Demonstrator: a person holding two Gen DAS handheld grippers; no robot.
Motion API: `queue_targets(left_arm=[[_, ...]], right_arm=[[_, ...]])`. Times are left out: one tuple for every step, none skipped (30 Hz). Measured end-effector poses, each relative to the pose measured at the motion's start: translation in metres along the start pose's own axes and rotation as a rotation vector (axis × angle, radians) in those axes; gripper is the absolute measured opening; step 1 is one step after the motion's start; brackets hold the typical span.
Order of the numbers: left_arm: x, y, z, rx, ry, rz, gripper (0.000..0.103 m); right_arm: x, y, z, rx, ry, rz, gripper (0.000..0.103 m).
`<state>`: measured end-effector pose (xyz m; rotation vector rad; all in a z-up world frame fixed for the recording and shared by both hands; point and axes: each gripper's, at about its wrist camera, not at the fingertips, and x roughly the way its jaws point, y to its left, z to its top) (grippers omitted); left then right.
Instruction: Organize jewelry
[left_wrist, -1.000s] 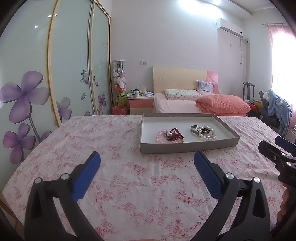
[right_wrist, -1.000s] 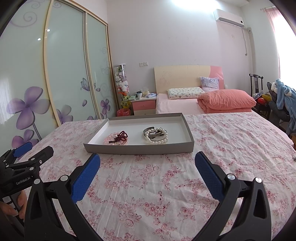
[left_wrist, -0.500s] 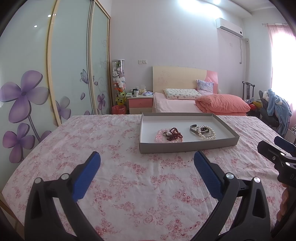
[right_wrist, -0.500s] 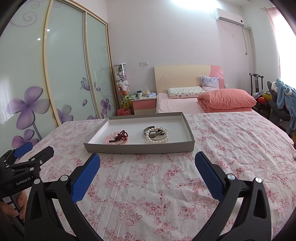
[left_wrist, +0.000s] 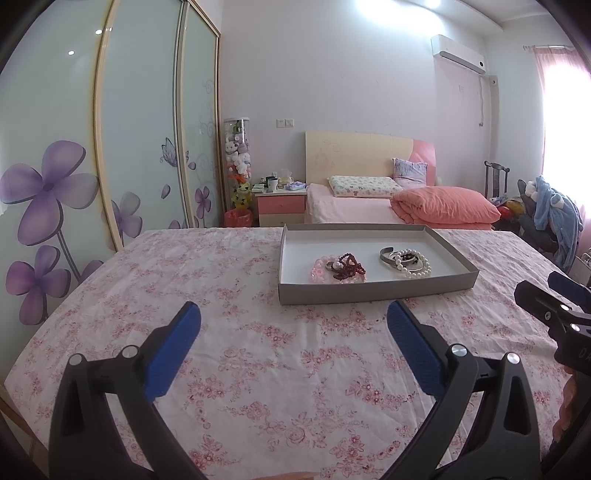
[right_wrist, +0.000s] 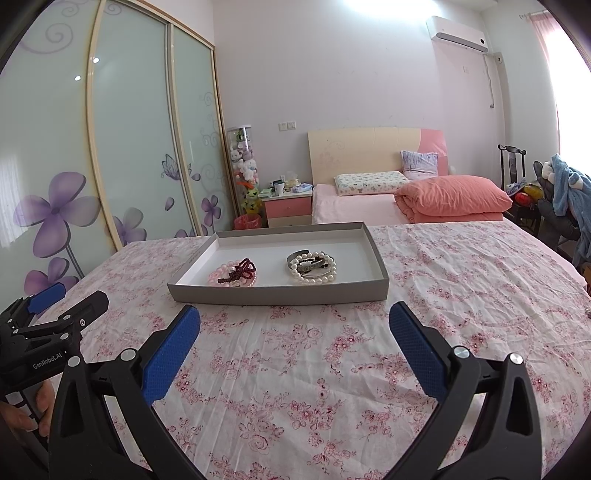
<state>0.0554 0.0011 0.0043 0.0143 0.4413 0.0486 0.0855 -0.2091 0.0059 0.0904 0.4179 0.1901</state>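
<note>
Our left gripper (left_wrist: 293, 328) hangs over the flowered bedspread (left_wrist: 258, 369) with its blue pads spread wide and nothing between them; our right gripper (right_wrist: 295, 328) does the same, wide apart and empty. Neither touches the cloth or the jewelry.

Straight ahead of both claws, a little beyond the fingertips, sits the shallow grey tray (right_wrist: 280, 295). From the left claw it lies ahead and slightly to the right; from the right claw, ahead and slightly to the left. Inside it we see two separate clusters: a pink bead bracelet (right_wrist: 221, 275) with a dark red bead strand (right_wrist: 242, 269) heaped on top, and beside it, apart, a pearl bracelet (right_wrist: 314, 277) lying with a metal cuff bangle (right_wrist: 295, 256).

All the jewelry we can see is in the tray, none on the bedspread. That would fit pieces gathered and grouped already, or heaps waiting to be untangled and laid out singly; we cannot tell which.
</note>
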Motion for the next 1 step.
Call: queue_targets(left_arm=[[-0.0003, -0.0002, -0.0003, 0.000, 0.001, 0.000, 0.099]], right_arm=[[-0.0003, 0.0003, -0.0003, 0.000, 0.000, 0.000, 0.101]])
